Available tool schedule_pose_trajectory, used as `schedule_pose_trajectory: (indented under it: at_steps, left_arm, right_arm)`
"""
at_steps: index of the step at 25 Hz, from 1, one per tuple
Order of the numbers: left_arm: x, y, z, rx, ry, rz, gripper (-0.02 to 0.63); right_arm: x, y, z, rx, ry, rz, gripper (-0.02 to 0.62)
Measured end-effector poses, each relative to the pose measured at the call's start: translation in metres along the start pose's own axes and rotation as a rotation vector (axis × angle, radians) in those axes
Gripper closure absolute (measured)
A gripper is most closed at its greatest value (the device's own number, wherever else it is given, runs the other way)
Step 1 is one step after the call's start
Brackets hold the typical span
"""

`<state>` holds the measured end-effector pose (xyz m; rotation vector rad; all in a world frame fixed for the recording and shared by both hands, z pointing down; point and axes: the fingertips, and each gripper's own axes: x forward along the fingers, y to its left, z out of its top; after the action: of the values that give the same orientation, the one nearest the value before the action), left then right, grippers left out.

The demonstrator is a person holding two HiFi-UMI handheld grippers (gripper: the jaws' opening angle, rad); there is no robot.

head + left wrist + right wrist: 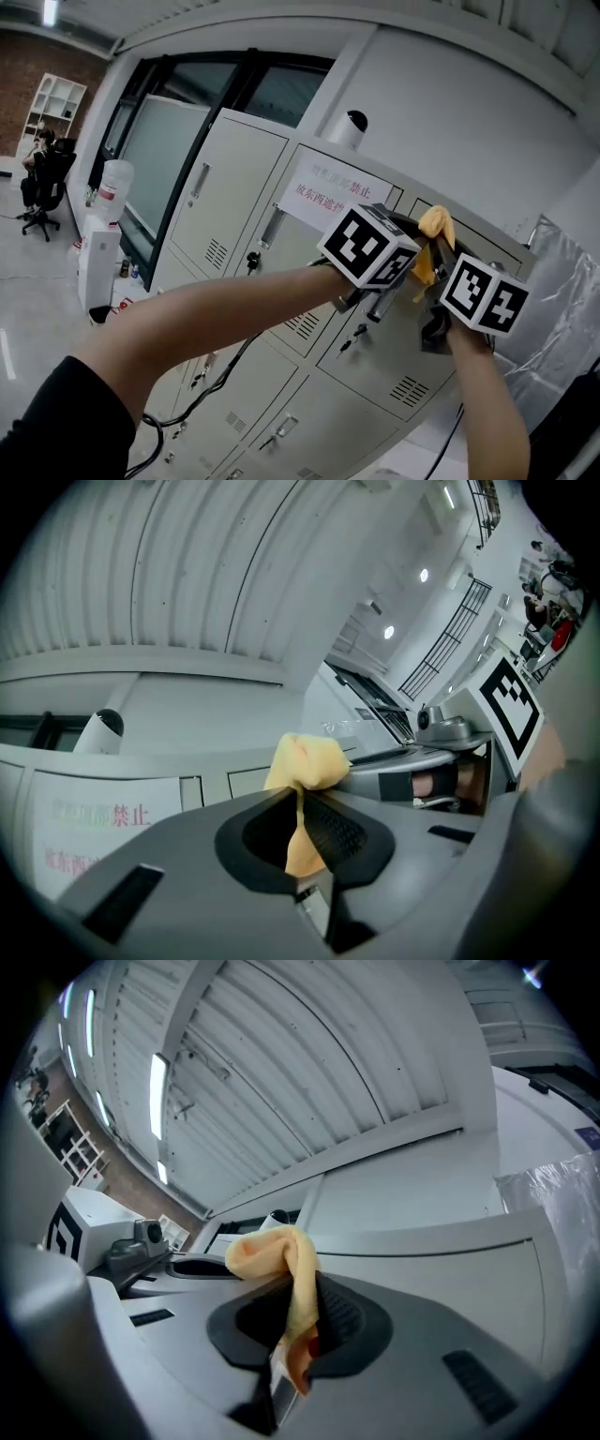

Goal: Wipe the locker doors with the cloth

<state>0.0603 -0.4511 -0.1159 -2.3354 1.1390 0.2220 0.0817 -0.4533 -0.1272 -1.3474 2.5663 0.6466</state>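
A yellow cloth is bunched between my two grippers, which are held up side by side in front of the grey locker doors. In the left gripper view the cloth puffs out above the jaws and a strip of it runs down between them; my left gripper is shut on it. In the right gripper view my right gripper is likewise shut on a fold of the cloth. The marker cubes hide the jaws in the head view.
A white sign with red characters is stuck on an upper locker door. A white dome camera stands on top of the lockers. A water dispenser is at the left, clear plastic sheeting at the right, and a seated person far off.
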Motion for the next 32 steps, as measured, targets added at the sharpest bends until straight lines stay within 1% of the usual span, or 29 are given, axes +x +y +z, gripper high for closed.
schedule_pose_trajectory:
  at_steps: [3,6,11,14,18,22,28,32]
  left_arm:
    - [0.011,0.022,0.011,0.009,-0.011,0.037,0.568]
    - [0.019,0.038,0.013,0.002,-0.028,0.062,0.569]
    - [0.029,0.050,0.010,0.010,-0.030,0.049,0.569]
    - [0.031,0.053,0.006,0.024,-0.025,0.040,0.569]
    - [0.034,0.055,0.003,0.009,-0.042,0.037,0.569]
    - [0.035,0.055,0.002,0.010,-0.045,0.027,0.569]
    - [0.037,0.054,0.003,0.008,-0.023,0.035,0.571]
    - [0.040,0.047,0.005,0.007,-0.020,0.054,0.572]
  right_arm:
    - [0.023,-0.007,0.012,-0.024,0.001,-0.026,0.532]
    - [0.041,-0.012,0.017,-0.043,0.009,-0.028,0.532]
    - [0.056,-0.016,0.016,-0.096,0.022,-0.013,0.532]
    - [0.060,-0.016,0.014,-0.112,0.017,-0.016,0.532]
    - [0.063,-0.018,0.013,-0.102,0.002,-0.026,0.532]
    - [0.064,-0.019,0.012,-0.102,-0.002,-0.032,0.532]
    - [0.063,-0.021,0.013,-0.105,-0.001,-0.063,0.532]
    - [0.058,-0.028,0.012,-0.103,0.005,-0.079,0.532]
